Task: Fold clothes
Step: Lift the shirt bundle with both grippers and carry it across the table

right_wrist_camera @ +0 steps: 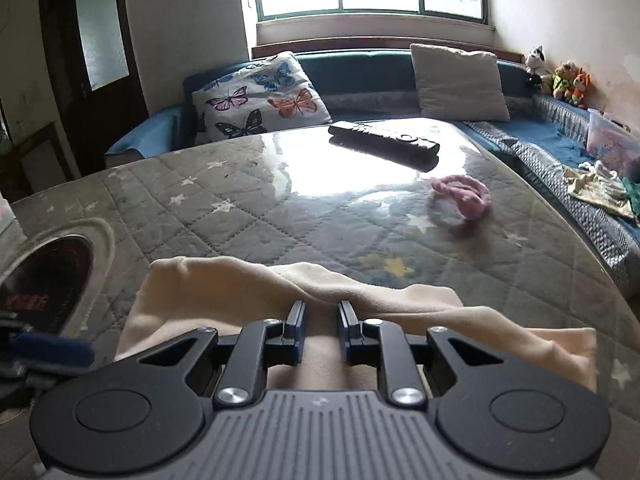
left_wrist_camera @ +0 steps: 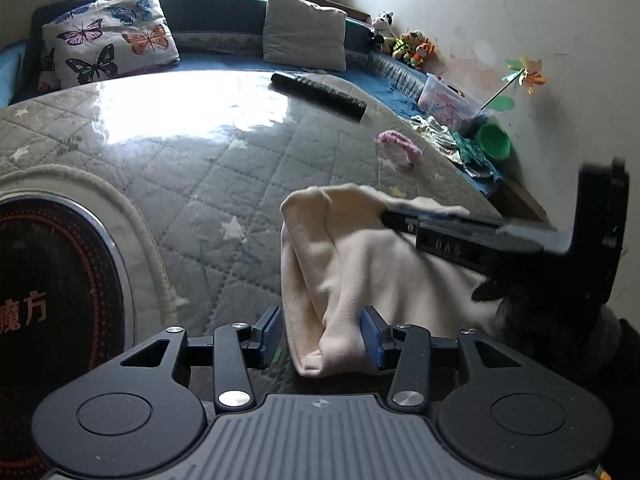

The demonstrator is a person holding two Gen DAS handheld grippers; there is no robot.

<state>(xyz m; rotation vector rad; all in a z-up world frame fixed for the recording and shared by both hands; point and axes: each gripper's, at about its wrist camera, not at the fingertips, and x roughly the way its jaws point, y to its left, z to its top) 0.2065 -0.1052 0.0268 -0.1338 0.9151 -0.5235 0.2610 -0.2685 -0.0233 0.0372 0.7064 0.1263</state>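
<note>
One cream garment (left_wrist_camera: 352, 264) lies bunched on the quilted table (left_wrist_camera: 192, 184). Left gripper (left_wrist_camera: 323, 336): jaws spread wide around one fold, not clamping. Right gripper (right_wrist_camera: 322, 314): jaws slightly apart over the cloth; from the left view it looks pinched on an edge, so grip uncertain. Also present: two pillows (right_wrist_camera: 260, 96), one remote (right_wrist_camera: 384, 140).

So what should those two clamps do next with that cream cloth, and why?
Probably the left gripper should close on the bunched corner of the cream cloth. Its jaws stand open around that fold, while the right gripper seems to be pinching the far edge, lifted off the quilted table cover.
</note>
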